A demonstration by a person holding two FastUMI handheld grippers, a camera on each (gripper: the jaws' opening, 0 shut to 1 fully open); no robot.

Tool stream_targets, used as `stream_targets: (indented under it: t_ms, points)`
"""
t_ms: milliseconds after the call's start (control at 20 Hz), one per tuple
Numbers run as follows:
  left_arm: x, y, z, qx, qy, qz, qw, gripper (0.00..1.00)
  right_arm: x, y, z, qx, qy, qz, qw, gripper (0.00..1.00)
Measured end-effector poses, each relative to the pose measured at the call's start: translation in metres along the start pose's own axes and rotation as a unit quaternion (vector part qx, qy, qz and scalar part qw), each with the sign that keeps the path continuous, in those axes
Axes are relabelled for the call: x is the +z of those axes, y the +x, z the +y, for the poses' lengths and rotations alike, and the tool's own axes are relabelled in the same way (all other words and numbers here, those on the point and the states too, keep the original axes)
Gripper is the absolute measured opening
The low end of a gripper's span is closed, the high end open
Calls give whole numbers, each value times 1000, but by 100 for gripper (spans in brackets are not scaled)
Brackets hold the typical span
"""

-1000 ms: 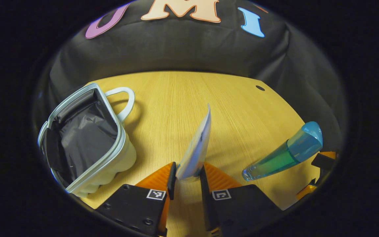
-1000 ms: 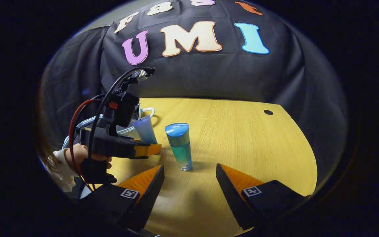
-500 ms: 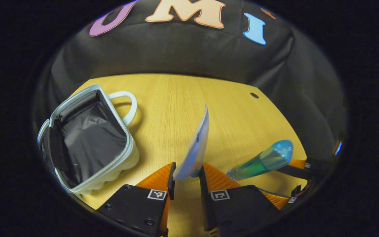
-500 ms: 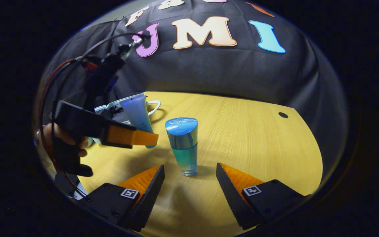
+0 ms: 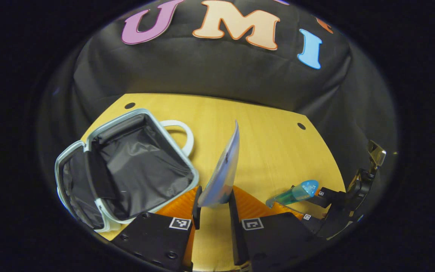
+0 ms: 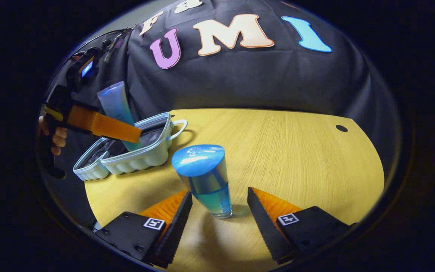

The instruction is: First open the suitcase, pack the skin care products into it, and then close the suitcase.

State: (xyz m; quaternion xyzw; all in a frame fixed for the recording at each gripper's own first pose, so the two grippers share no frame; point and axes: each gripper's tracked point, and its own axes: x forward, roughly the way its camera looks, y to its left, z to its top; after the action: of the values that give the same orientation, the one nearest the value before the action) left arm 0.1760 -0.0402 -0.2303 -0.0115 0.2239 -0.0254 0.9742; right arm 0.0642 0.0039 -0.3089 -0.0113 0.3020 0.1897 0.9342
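We are in the packing step: our left gripper (image 5: pixel 213 206) clamps the tube (image 5: pixel 223 170) beside the open suitcase (image 5: pixel 127 170), our right gripper (image 6: pixel 219 206) stands open around the bottle (image 6: pixel 206 177) on the counter (image 6: pixel 296 151), so next we should lower the tube inside.

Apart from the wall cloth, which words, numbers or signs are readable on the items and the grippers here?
No readable text anywhere.
tube: nothing legible.
bottle: no print visible.
suitcase: no print visible.
square markers on the left gripper and the right gripper: black-and-white patterns, no letters.
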Motion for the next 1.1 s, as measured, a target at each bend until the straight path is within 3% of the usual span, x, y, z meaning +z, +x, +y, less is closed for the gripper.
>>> stream_targets:
  t_ms: [100,150,300,500,800,850,1100]
  points:
    - [5,-8,12,7,-26,-7,1000,34,-1,7,0,7,7,4,1000,77]
    - [5,-12,17,9,-39,-5,999,34,-3,9,1,11,9,7,1000,79]
    - [8,-23,36,24,-67,-3,997,34,-10,16,6,26,6,18,999,70]
    - [10,-39,69,40,-92,10,995,34,-9,22,13,36,-7,22,999,51]
    - [-3,-22,110,36,-113,79,990,34,-4,25,9,29,18,28,999,43]
    - [-9,-18,115,37,-115,96,988,34,-4,24,8,26,19,30,999,46]
    - [-38,3,122,13,-132,196,972,35,3,17,7,-2,6,27,1000,46]
